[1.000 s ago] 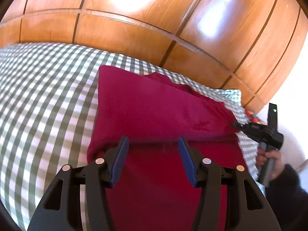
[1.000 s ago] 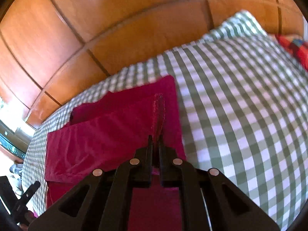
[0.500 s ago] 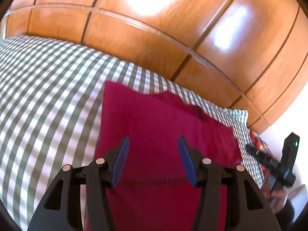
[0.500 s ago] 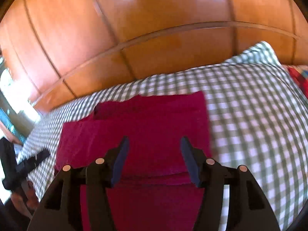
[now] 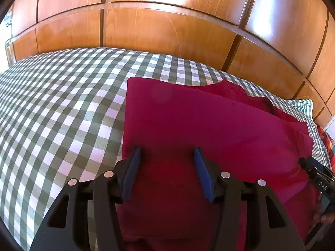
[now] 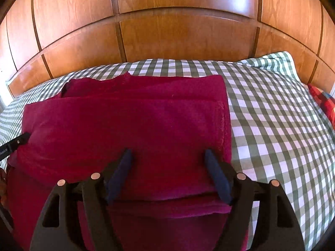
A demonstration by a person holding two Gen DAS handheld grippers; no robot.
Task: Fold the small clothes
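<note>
The crimson garment (image 6: 129, 125) lies flat on the green checked bedcover (image 6: 272, 125), close to the wooden headboard (image 6: 167, 41), its top layer doubled toward the far side so that the near edges lie stacked; a fold appears just laid and left to settle. The right gripper (image 6: 167, 175) tilts down over the near right part of the cloth, its jaws opening with nothing pinched between them. The left gripper (image 5: 165, 173) angles down over the near left part, jaws half apart and empty, clear of the fabric.
</note>
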